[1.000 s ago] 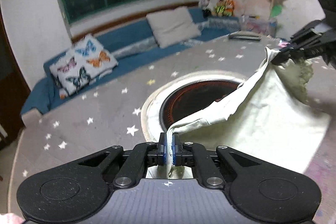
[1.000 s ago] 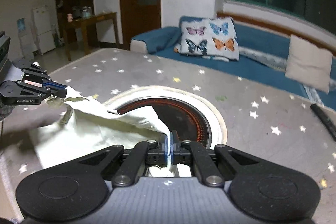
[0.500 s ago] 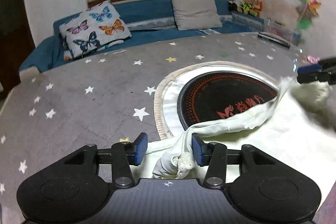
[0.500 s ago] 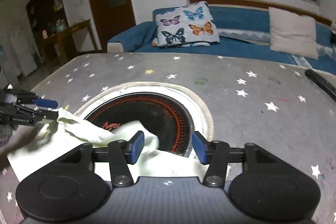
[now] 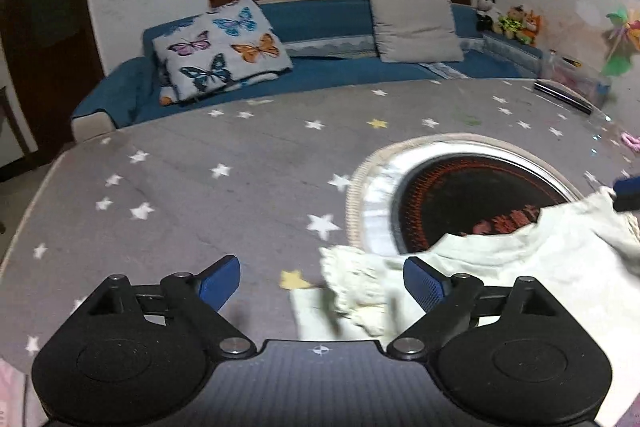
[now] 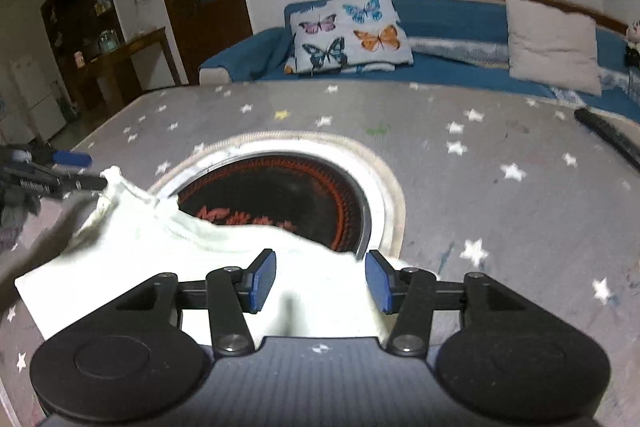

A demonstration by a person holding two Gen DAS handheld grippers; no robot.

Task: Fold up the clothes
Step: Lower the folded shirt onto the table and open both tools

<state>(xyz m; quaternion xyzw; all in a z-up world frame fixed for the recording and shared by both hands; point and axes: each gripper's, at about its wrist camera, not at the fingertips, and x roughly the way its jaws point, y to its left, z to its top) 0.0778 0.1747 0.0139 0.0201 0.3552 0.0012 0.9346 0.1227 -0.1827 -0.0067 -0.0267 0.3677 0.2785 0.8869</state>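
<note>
A pale cream garment [image 5: 520,267] lies flat on the grey star-patterned table cover [image 5: 200,207], its far edge overlapping the round dark cooktop [image 5: 472,199]. My left gripper [image 5: 322,279] hangs low over the table, jaws opening wide. The garment's frilly corner lies loose between them, nearer the right finger, and neither pad touches it. My right gripper [image 6: 320,279] stands open over the garment [image 6: 160,247], pads apart with the cloth lying flat beneath. In the right wrist view the left gripper [image 6: 80,171] sits at the far corner. The right gripper's tip [image 5: 626,193] shows at the left wrist view's right edge.
A black remote [image 6: 608,139] lies near the table's far right edge. Behind the table runs a blue sofa [image 5: 328,19] with a butterfly pillow [image 5: 224,47] and a beige pillow [image 5: 416,27]. The grey cover left of the cooktop [image 6: 280,195] is bare.
Both grippers went from shut on the garment's corners to open. The garment dropped from a raised, stretched span to lying on the table. Both grippers sank lower and rolled level.
</note>
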